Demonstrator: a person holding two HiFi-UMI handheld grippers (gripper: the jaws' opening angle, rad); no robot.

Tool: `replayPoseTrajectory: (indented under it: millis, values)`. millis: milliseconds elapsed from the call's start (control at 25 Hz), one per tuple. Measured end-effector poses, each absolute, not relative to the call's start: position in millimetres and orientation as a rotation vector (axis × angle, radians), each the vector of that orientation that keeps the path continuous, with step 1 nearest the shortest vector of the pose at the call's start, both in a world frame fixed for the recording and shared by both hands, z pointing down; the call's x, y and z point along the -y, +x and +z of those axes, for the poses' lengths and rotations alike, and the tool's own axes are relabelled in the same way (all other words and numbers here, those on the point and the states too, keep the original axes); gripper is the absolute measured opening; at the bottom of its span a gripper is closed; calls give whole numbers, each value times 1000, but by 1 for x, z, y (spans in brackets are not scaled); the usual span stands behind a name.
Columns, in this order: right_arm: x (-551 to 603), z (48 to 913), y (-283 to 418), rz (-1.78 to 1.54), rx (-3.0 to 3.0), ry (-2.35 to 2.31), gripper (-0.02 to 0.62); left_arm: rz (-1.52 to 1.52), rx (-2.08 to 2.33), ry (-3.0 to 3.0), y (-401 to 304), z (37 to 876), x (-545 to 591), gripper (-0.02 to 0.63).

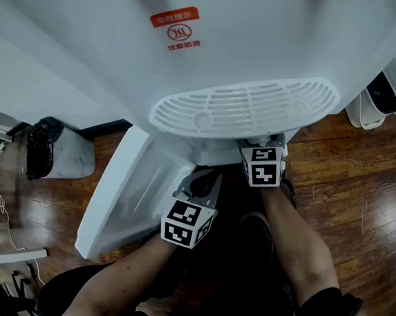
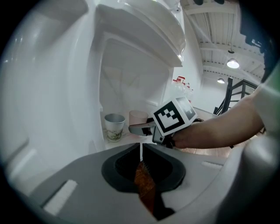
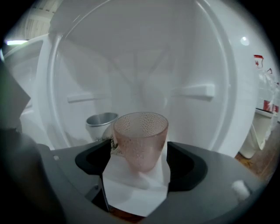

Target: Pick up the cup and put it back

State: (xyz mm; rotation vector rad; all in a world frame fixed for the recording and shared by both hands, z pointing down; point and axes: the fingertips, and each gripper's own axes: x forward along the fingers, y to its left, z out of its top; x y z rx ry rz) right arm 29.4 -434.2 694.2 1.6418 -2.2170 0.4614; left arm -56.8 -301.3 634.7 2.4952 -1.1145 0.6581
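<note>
A pink dimpled glass cup point(image 3: 141, 140) stands on a white shelf point(image 3: 135, 188) inside the dispenser's lower cabinet. My right gripper point(image 3: 139, 148) is open, with one jaw on each side of the cup. A sliver of gap shows at the left jaw. The left gripper view shows that cup point(image 2: 139, 117) behind the right gripper's finger point(image 2: 138, 129). My left gripper point(image 2: 141, 153) is shut and empty, hanging back outside the cabinet. From the head view I see the left gripper point(image 1: 205, 178) by the open door, while the right gripper's marker cube point(image 1: 263, 165) sits under the drip tray, jaws hidden.
A silver printed cup point(image 3: 99, 124) stands just left of the pink one on the same shelf. The white dispenser's drip tray grille point(image 1: 243, 110) overhangs the cabinet, and its door point(image 1: 133, 189) hangs open to the left. Bins point(image 1: 61, 152) stand on the wooden floor.
</note>
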Motion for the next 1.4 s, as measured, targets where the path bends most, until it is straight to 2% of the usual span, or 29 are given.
replayPoseTrajectory:
  millis: [400, 720, 800, 920, 1040, 1200, 1400]
  values:
    - [393, 685, 37, 538, 2220, 1617, 372, 638, 1046, 2558, -55, 607, 281, 0]
    - [313, 594, 26, 530, 2400, 1523, 176, 635, 899, 2708, -63, 529, 263, 0]
    - [293, 570, 25, 520, 2436, 1480, 148, 589, 895, 2740, -59, 501, 253, 9]
    - [268, 538, 28, 498, 2471, 1421, 72, 521, 900, 2776, -55, 460, 241, 23]
    - [248, 504, 31, 492, 2511, 1382, 44, 503, 867, 2817, -59, 422, 224, 29]
    - [229, 452, 27, 506, 2589, 1284, 4, 304, 854, 2820, -73, 348, 215, 31]
    - [206, 378, 21, 451, 2644, 1200, 2, 303, 724, 2922, -89, 278, 184, 31]
